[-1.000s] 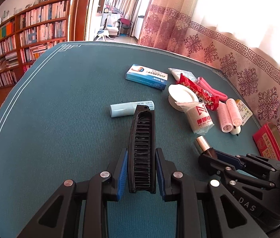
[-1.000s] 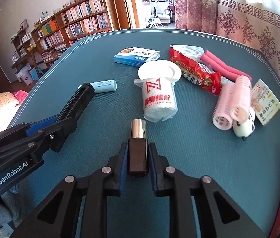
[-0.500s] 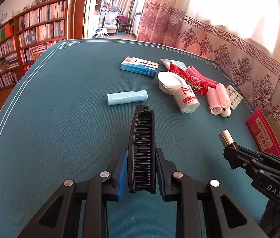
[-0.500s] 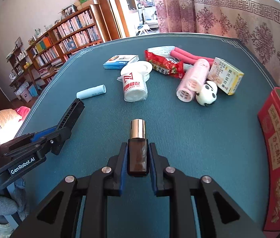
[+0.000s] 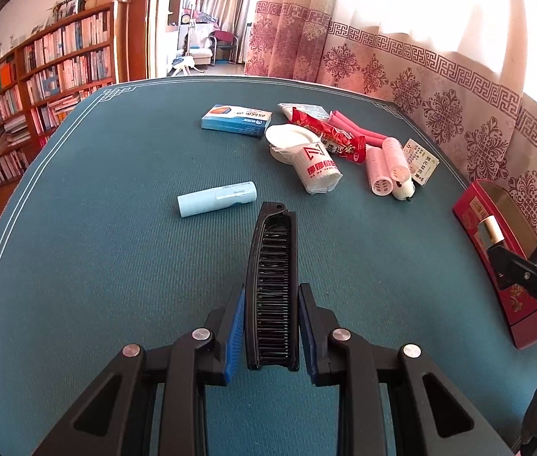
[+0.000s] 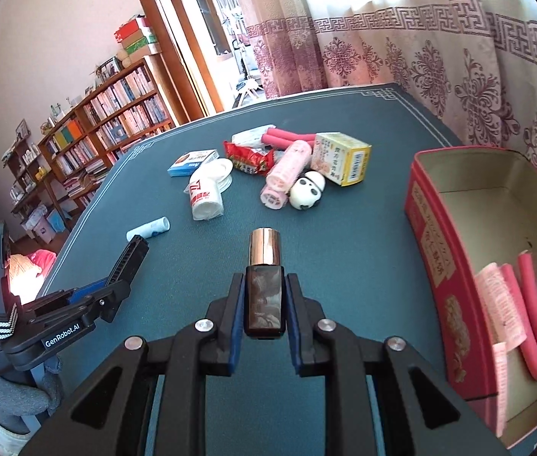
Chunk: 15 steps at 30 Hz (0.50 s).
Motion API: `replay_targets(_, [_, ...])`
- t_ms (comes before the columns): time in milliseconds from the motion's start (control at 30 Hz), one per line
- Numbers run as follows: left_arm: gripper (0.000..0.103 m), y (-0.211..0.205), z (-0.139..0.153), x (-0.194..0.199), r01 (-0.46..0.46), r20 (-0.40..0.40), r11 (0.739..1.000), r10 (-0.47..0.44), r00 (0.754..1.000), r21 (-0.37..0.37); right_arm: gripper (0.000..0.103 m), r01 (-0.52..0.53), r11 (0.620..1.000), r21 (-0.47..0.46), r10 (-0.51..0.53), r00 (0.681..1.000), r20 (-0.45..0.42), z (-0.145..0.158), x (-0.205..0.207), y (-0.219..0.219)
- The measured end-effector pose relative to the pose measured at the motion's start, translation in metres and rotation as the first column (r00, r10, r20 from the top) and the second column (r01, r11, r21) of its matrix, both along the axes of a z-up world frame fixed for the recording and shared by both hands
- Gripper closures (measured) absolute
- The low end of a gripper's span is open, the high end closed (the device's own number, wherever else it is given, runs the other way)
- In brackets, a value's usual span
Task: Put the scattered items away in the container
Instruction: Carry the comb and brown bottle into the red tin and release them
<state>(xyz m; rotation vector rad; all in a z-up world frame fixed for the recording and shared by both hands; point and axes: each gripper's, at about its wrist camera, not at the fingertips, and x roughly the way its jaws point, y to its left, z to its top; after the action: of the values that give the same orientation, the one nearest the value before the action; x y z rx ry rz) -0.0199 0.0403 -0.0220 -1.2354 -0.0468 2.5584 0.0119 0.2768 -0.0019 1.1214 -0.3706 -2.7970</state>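
Black bristles fill our left gripper [image 5: 271, 326], clamped on a folding comb [image 5: 273, 285] above the teal desk [image 5: 116, 266]. Our right gripper [image 6: 264, 304] is clamped on a small bottle [image 6: 263, 288] with a copper cap, just left of the open red tin [image 6: 443, 266], where pink rollers [image 6: 511, 304] already lie. Farther out rest a pale blue tube [image 5: 217, 198], a white wrapped roll [image 5: 316, 167], a panda toy [image 6: 307, 190], a yellow box [image 6: 344, 156], a red snack packet [image 5: 325, 133] and a blue box [image 5: 237, 119].
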Motion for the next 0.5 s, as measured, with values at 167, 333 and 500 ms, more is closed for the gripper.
replay_targets(167, [0.075,0.001,0.001,0.005,-0.003,0.002,1.0,0.003,1.0,-0.013,0.081,0.093,0.996,0.017,-0.092,0.994,-0.052,0.013,0.019,0.031])
replay_targets(333, [0.075,0.004,0.004,0.008,0.005,-0.006,1.0,-0.005,1.0,-0.019,0.081,0.196,0.98,0.023,-0.194,0.978,-0.076,0.018,0.031,0.063])
replay_targets(500, [0.075,0.005,0.006,0.011,0.008,-0.009,1.0,-0.008,1.0,-0.023,0.081,0.28,0.96,0.024,-0.276,0.956,-0.096,0.023,0.045,0.09])
